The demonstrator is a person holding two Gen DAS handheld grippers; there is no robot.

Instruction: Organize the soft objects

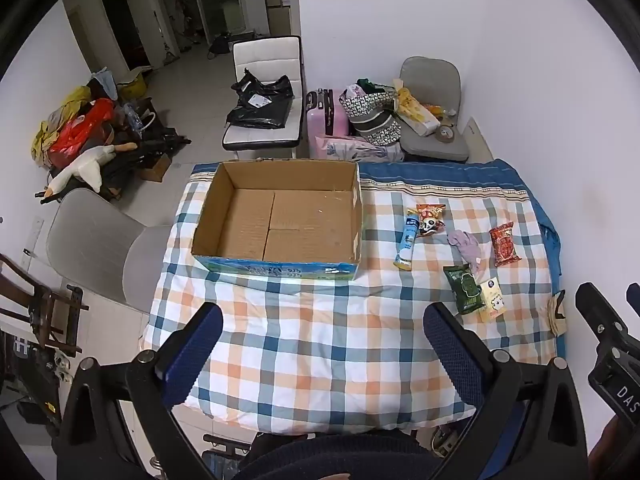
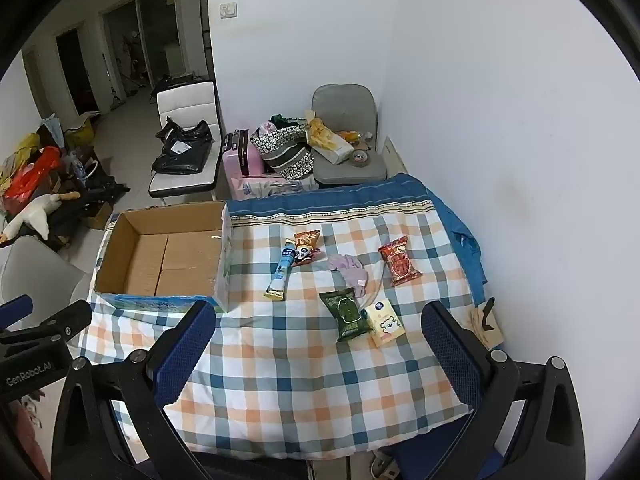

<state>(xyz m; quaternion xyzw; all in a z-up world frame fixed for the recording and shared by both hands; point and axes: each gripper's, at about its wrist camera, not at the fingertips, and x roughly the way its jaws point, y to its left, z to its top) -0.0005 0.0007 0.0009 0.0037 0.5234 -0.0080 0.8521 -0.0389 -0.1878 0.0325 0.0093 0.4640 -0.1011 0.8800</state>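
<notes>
Nearby, empty cardboard box (image 1: 276, 216), scattered packets (image 2: 348, 314)

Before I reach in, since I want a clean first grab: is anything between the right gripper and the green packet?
Nothing visible. The right gripper is open above bare checked cloth, and the green packet lies just ahead, touching only the cream packet at its right side.
</notes>
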